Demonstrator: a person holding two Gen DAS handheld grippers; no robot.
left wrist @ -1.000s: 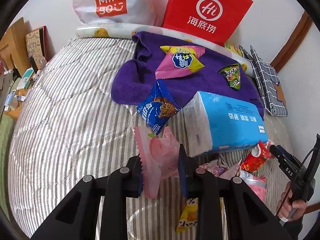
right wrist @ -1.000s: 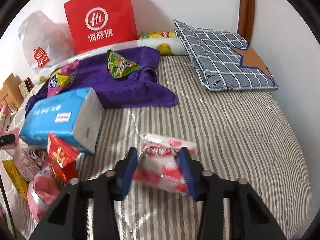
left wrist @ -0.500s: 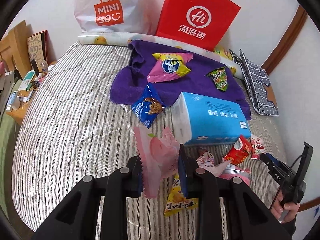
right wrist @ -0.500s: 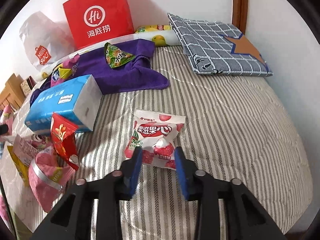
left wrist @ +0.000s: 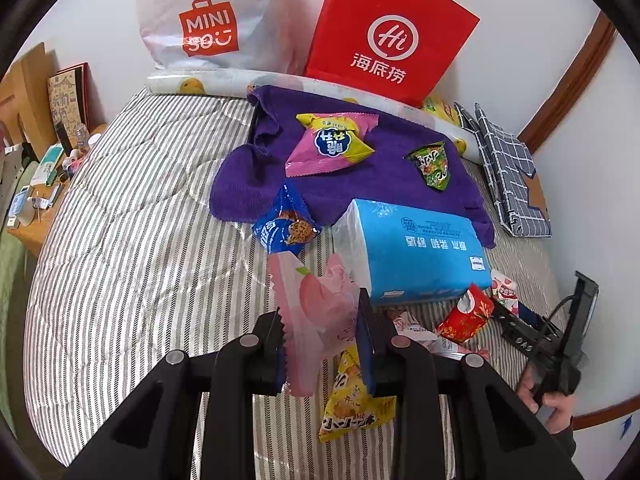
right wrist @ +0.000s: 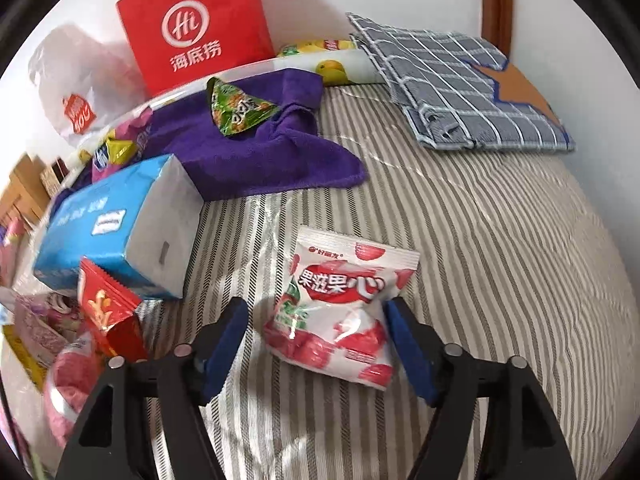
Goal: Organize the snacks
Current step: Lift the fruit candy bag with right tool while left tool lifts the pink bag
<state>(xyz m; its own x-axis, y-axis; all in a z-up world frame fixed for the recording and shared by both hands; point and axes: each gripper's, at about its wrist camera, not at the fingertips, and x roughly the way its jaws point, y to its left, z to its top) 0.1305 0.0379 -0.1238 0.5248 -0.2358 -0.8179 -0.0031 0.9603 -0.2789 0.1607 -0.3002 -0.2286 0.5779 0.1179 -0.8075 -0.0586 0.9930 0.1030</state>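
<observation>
As its jaws had just been opening, the right tool [right wrist: 316,344] released the strawberry packet [right wrist: 340,312] onto the bed [right wrist: 500,248], apparently sorted; the left tool [left wrist: 320,344] clenched a pink packet [left wrist: 316,304].

My left camera looks from above, steeply down along my fingers, over the striped bed [left wrist: 120,240] toward the wall. My right camera faces the same way, nearer to the cover. Both share the blue tissue pack [left wrist: 420,252] and the red bag [right wrist: 192,24] (seen from opposite sides).

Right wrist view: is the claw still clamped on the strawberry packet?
No, the right claw has just opened; the strawberry packet lies loose between its pads.
</observation>
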